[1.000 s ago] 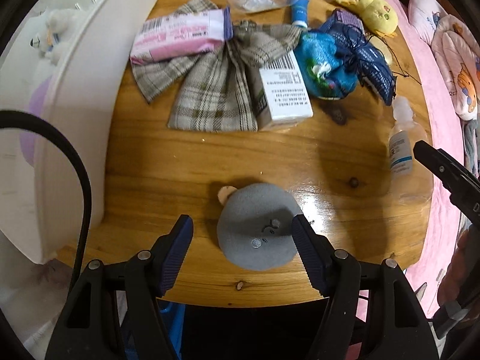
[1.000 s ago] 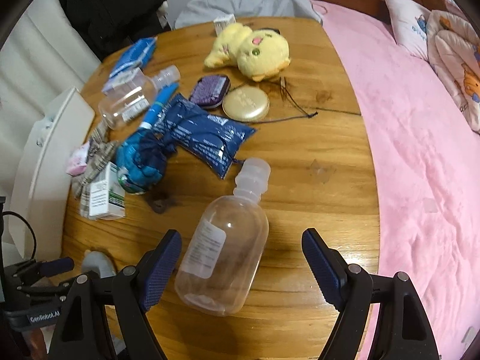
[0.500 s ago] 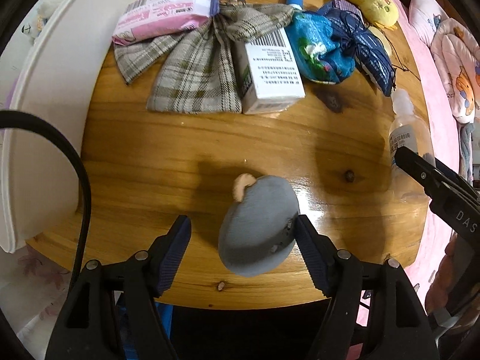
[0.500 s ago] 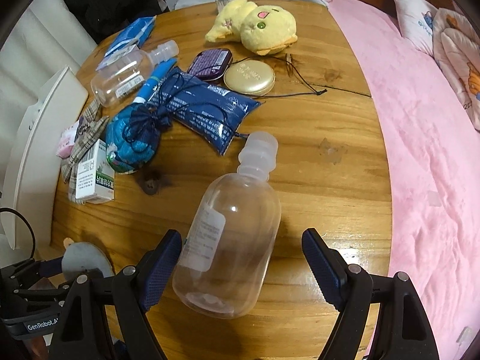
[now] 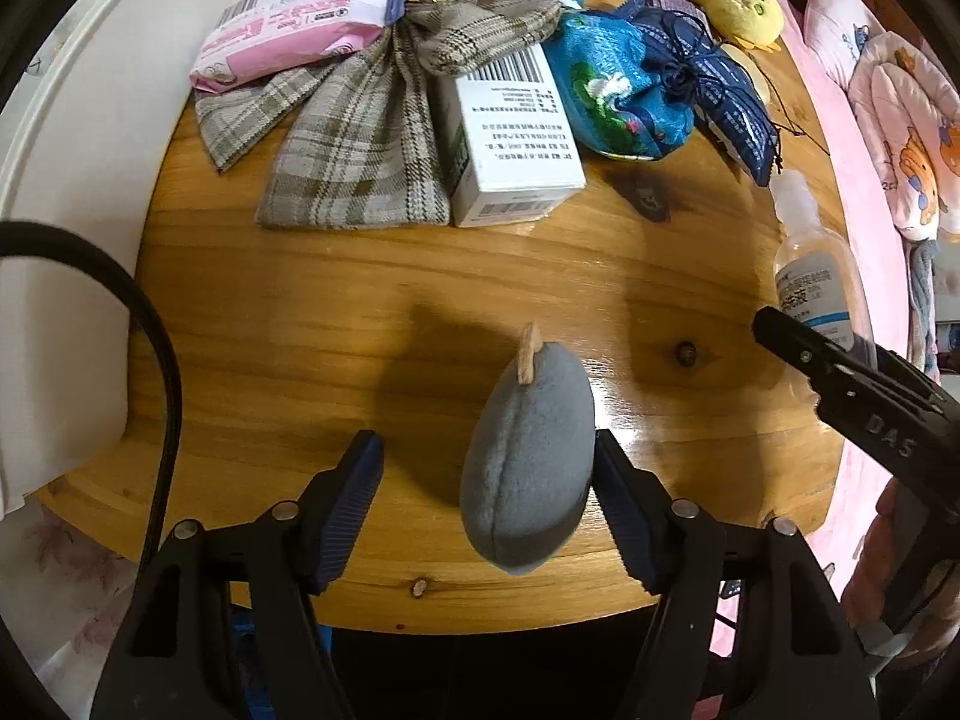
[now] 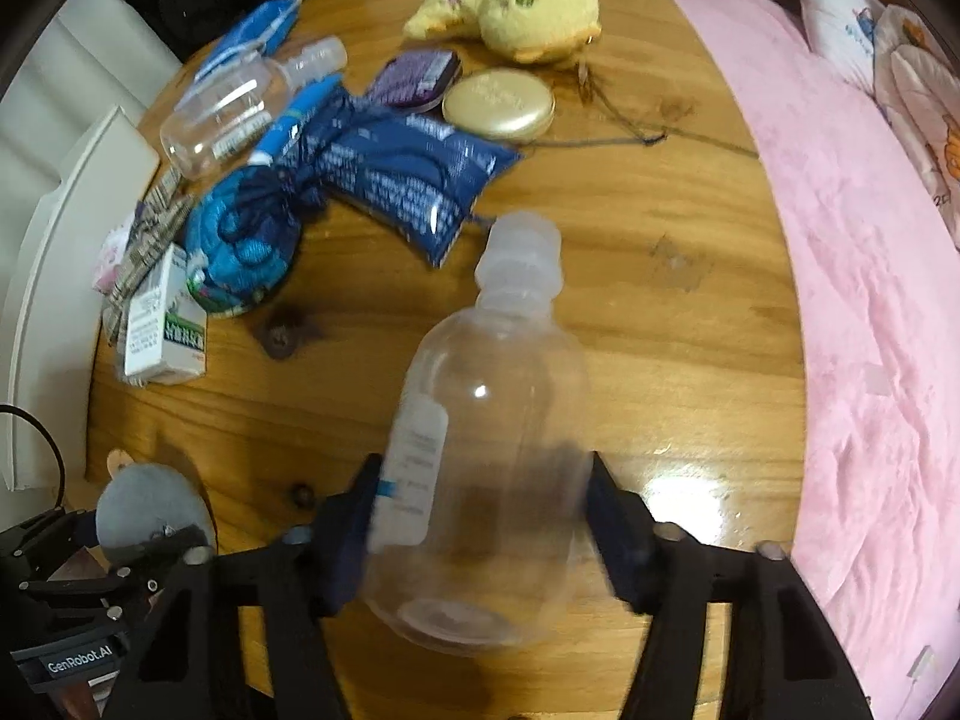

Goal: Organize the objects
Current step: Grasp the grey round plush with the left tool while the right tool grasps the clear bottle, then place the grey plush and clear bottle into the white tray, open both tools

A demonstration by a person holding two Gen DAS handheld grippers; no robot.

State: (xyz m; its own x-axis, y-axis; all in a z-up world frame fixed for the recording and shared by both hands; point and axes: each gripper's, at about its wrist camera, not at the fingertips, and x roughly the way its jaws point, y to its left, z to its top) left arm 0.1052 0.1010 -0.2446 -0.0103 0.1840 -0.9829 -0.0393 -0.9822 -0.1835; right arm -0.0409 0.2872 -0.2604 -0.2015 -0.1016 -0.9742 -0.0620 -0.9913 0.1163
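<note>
Our right tool [image 6: 480, 516] has just about clamped the clear bottle [image 6: 480, 480] low in the frame, neck pointing away over the desk [image 6: 660, 312]. Left tool [image 5: 486, 504] is spread, grey plush pad [image 5: 528, 480] standing on edge against its right-hand finger.

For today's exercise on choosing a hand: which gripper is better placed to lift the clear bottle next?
Right. The right gripper has its fingers either side of the bottle; the left gripper is at the grey pouch.
</note>
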